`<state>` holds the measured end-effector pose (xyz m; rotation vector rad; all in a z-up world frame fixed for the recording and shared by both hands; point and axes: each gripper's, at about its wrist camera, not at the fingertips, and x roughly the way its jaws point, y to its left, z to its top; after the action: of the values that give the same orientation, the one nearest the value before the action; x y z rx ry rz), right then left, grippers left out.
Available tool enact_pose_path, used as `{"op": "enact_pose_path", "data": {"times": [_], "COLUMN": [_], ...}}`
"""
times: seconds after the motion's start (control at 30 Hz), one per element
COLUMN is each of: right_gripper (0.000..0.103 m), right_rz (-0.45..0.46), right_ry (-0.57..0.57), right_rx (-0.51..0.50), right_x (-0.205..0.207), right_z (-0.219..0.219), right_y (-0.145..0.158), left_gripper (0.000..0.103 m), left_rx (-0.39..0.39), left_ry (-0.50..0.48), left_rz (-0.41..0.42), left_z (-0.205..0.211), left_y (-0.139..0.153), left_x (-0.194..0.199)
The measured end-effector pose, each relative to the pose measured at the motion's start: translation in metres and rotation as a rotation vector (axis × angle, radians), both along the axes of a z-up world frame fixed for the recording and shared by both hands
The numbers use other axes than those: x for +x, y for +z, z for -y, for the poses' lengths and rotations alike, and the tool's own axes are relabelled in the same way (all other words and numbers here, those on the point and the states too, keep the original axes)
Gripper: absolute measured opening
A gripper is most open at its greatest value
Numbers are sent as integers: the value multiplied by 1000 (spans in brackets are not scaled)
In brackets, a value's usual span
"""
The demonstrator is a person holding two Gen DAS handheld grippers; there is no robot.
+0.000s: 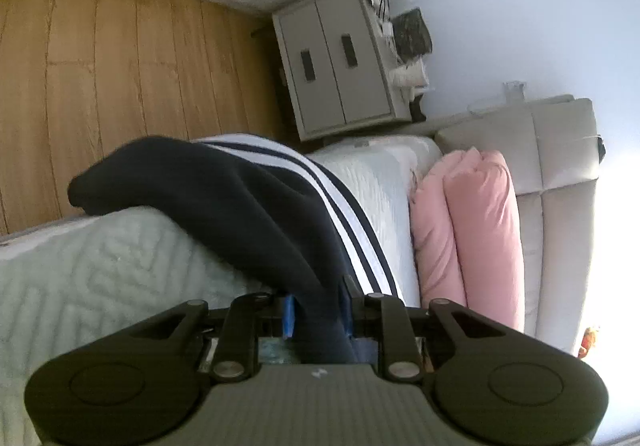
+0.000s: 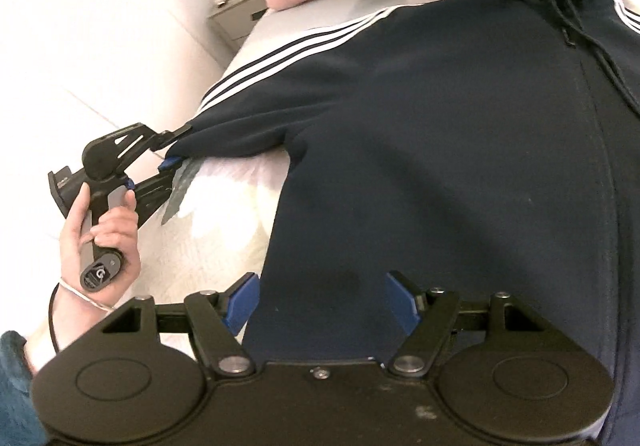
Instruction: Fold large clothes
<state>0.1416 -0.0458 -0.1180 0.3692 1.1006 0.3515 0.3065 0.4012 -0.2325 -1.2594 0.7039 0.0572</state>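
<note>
The left gripper (image 1: 318, 316) pinches the navy hoodie's (image 2: 440, 165) sleeve cuff, sleeve stretched sideways; right gripper (image 2: 322, 304) gapes wide.

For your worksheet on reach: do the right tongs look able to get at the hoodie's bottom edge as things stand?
Probably yes. The right tongs stand open right over the hoodie, nothing lying between. The left tongs grip the sleeve well to one side.

Navy hoodie (image 2: 440, 145), white stripes; pink bedding (image 1: 472, 230)
</note>
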Motion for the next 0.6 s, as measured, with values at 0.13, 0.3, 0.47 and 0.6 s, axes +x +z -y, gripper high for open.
{"op": "enact_pose_path", "data": {"times": [0.13,0.3,0.47,0.6], "right_gripper": [83,83,83,83], "right_rz": [23,143,81,8], "right_ry": [-30,-90,-151,-218], "right_rx": [17,88,24,73], "right_x": [2,-12,-12,-19], "right_z": [20,78,142,210], "right_y": [-10,6,9,1], "left_gripper": [14,11,18,39], "left_rx": [171,442,810,775], "left_ry": [35,-39,-435,-717], "left_rz": [52,306,566,346], "left_z": [16,84,261,372], "left_y": [31,143,243,199], "left_x": [-5,-16,-27,-17]}}
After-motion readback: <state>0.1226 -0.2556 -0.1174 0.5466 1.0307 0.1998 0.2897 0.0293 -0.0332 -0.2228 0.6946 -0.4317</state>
